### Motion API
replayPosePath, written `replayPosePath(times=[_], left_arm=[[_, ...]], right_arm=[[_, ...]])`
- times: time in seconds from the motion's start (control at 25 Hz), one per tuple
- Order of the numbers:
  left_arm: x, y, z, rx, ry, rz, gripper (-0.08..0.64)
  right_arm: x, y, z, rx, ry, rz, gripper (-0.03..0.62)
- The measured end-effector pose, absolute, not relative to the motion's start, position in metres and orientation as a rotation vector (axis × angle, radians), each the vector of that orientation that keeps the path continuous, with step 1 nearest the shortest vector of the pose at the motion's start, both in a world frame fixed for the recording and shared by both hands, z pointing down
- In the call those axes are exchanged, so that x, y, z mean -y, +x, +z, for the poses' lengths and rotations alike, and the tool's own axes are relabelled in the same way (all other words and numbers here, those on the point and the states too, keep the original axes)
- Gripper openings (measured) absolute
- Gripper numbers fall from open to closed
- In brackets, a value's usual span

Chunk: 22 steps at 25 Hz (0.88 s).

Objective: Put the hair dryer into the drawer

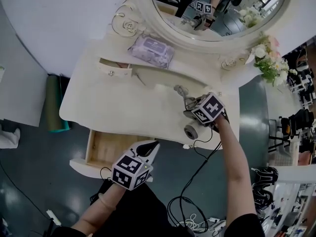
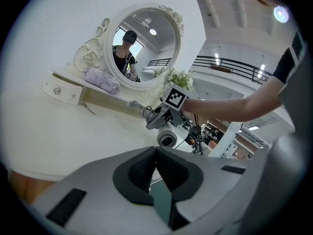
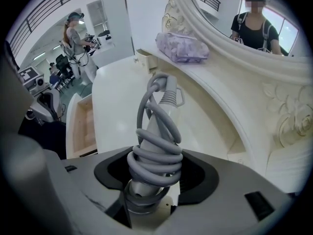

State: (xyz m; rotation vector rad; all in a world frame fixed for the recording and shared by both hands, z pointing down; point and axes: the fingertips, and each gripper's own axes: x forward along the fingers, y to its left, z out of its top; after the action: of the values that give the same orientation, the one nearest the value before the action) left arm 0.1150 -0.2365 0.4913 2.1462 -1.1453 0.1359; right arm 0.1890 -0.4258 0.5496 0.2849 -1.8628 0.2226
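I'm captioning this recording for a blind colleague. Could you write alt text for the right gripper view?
The right gripper is closed on the handle of a grey hair dryer, its cord wound round it, over a white dressing table. An open wooden drawer shows at left; a purple pack lies on the shelf under the oval mirror.
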Motion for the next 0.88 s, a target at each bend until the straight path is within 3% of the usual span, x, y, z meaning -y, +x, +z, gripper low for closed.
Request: replayPosePath(times=[0.88], left_arm=[[0.171,0.056,0.487,1.297,2.114,0.179,0.000]], right_arm=[[0.313,0.120,0.521,2.004,0.164,0.158,0.253]])
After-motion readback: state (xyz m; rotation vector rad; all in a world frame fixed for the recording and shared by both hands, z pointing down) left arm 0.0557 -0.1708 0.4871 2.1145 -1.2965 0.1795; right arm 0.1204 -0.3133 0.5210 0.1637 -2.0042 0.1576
